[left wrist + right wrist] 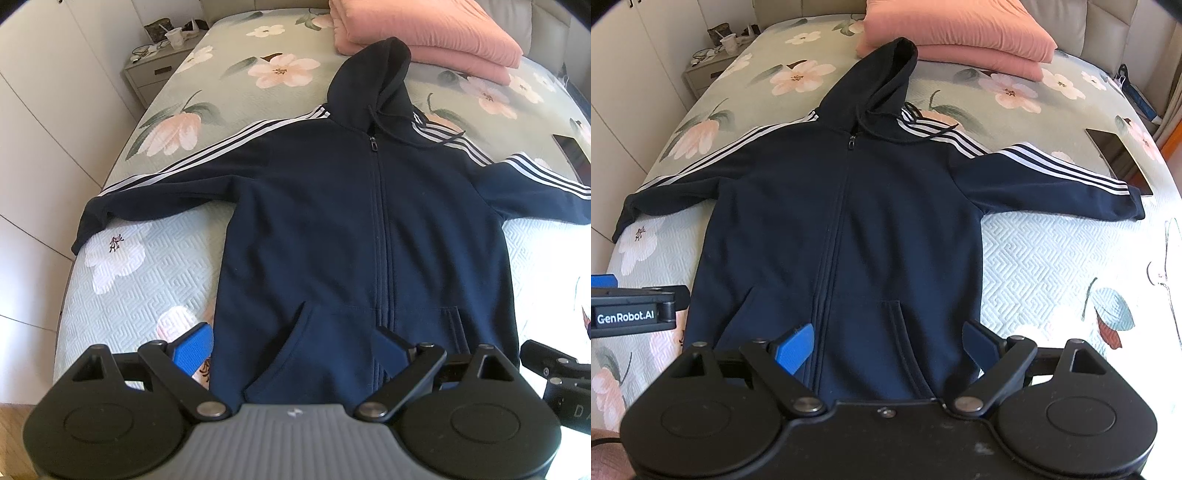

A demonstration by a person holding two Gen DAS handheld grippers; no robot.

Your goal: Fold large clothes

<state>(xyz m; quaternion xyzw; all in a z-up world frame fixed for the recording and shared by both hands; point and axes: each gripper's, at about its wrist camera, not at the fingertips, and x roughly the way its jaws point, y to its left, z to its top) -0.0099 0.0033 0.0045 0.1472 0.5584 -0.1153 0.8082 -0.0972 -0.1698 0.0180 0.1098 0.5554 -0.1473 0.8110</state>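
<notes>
Left wrist view: our left tongs gape wide, empty, over the hem of the hoodie spread flat ahead on the bed. Right tongs likewise wide, empty. Folding hasn't begun, we judge; next, grab a sleeve beyond the right tongs.

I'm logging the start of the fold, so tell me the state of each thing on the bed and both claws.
Hoodie: spread flat, zipped, sleeves out, unfolded.
Hood: laid flat toward the blanket.
Pink blanket: folded, stacked.
Tablet: lying flat, screen dark.
Left claw: open, empty.
Right claw: open, empty.
</notes>
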